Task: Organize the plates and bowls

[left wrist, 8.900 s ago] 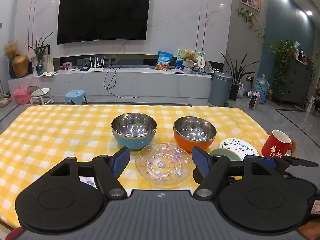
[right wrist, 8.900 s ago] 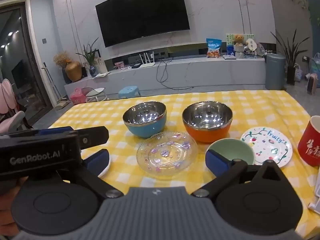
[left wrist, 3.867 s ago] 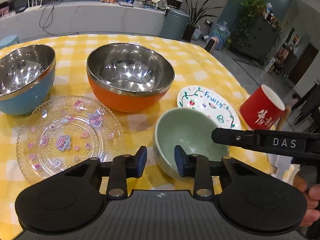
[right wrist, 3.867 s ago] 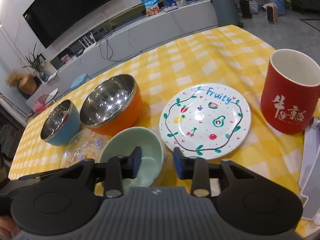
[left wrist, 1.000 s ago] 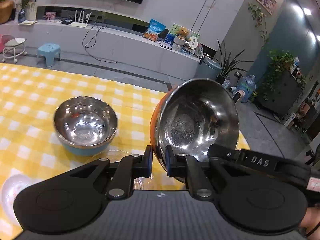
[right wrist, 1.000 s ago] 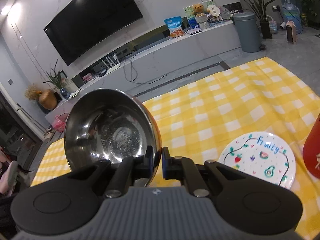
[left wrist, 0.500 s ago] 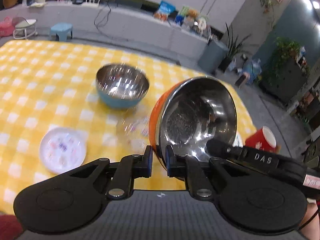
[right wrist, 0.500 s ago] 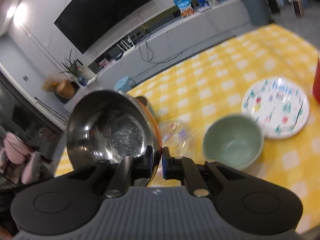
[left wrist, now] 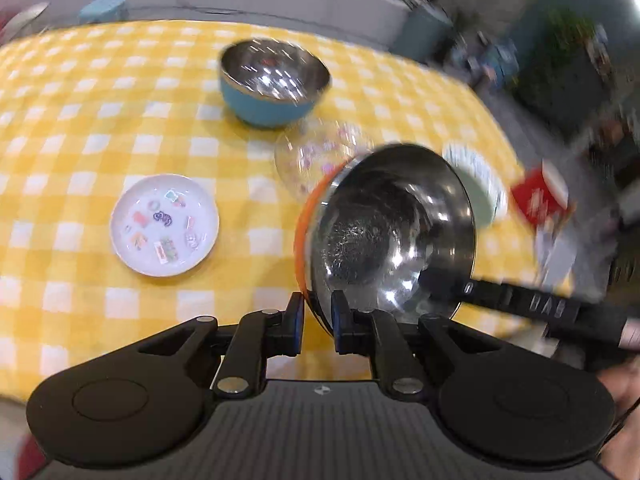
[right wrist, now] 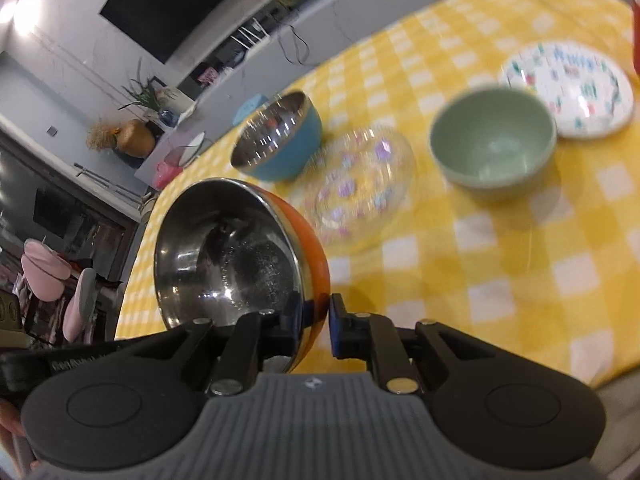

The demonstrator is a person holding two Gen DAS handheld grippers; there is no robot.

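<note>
An orange bowl with a steel lining (left wrist: 392, 232) hangs tilted over the near part of the yellow checked table (left wrist: 80, 128). My left gripper (left wrist: 318, 320) is shut on its near rim, one finger inside and one outside. My right gripper (right wrist: 314, 328) straddles the rim of the same orange bowl (right wrist: 232, 256). Its jaws are opening, and the outer pad (right wrist: 337, 328) stands just off the orange wall. Farther back are a blue steel bowl (left wrist: 274, 80), a clear patterned glass plate (right wrist: 360, 188), a green bowl (right wrist: 494, 148) and a white fruit-print plate (right wrist: 572, 88).
A small white plate with stickers (left wrist: 165, 224) lies left of the held bowl. A red mug (left wrist: 540, 196) stands at the right edge. Bare cloth lies in front of the green bowl. Both views are motion-blurred.
Both grippers have tipped down and carried the orange bowl lower, toward the near side of the table. The gap between the right gripper's fingers has widened slightly.
</note>
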